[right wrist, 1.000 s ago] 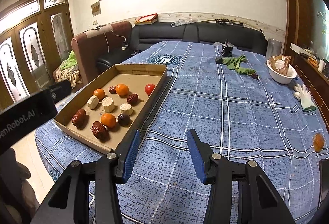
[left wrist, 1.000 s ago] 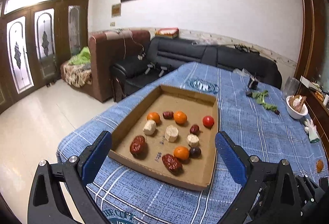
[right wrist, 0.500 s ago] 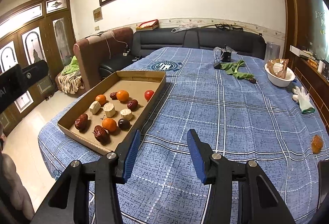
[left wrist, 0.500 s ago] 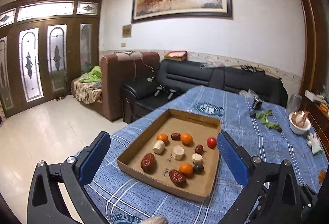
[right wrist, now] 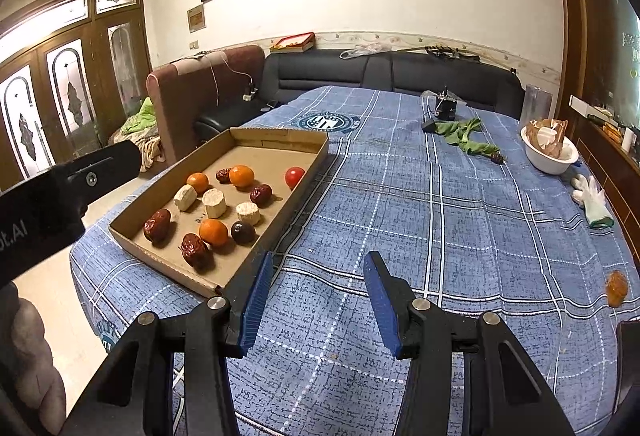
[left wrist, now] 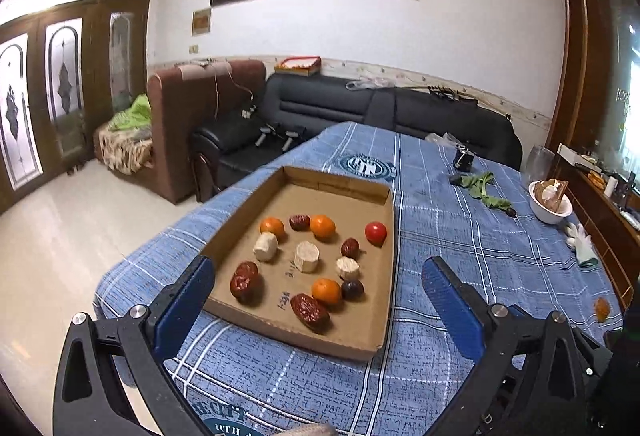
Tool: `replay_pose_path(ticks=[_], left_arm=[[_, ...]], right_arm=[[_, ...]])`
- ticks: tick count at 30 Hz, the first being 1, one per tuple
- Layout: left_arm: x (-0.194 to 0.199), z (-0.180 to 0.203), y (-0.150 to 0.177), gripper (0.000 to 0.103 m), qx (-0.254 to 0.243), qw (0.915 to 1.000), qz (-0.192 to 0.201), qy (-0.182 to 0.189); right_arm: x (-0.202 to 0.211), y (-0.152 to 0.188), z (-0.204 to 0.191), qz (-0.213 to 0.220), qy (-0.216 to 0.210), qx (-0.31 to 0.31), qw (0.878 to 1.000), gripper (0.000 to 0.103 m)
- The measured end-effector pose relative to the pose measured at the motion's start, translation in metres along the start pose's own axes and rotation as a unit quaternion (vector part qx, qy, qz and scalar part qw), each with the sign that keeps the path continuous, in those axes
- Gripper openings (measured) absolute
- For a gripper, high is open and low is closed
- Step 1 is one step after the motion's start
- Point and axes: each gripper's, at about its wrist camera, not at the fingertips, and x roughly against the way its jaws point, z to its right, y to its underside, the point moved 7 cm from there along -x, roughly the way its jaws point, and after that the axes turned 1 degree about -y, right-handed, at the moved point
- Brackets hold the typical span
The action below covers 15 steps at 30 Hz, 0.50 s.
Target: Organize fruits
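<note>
A shallow cardboard tray (left wrist: 382, 320) lies on the blue plaid tablecloth, also in the right wrist view (right wrist: 168, 261). It holds three oranges (left wrist: 322, 225), several red dates (left wrist: 310, 311), three pale cut chunks (left wrist: 306, 256), a red tomato (left wrist: 375, 232) and a dark plum (left wrist: 352, 289). My left gripper (left wrist: 318, 296) is open and empty, held wide above the tray's near edge. My right gripper (right wrist: 316, 300) is open and empty over bare cloth, right of the tray's near corner.
A white bowl (right wrist: 550, 158), green leaves (right wrist: 464, 134), a white glove (right wrist: 594, 198) and an orange scrap (right wrist: 616, 288) lie on the table's right side. Sofas stand behind the table. The floor drops off at the left.
The left gripper rose and drew back, then came in closer to the tray. The right gripper rose slightly. Both stayed open; the fruit has not moved.
</note>
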Motion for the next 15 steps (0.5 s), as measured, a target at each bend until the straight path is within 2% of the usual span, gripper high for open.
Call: replay_pose_path(ticks=[3,15], left_arm=[[-0.005,-0.006,0.003,0.103,0.007,0.9999,-0.011,0.001],[-0.009,-0.022,0.006,0.103,0.022,0.9997,-0.013,0.001]], right_arm=[[-0.003,0.000,-0.004,-0.002,0.000,0.008,1.000,0.052],[-0.018,-0.010,-0.038,-0.015,-0.011,0.068,0.998,0.052]])
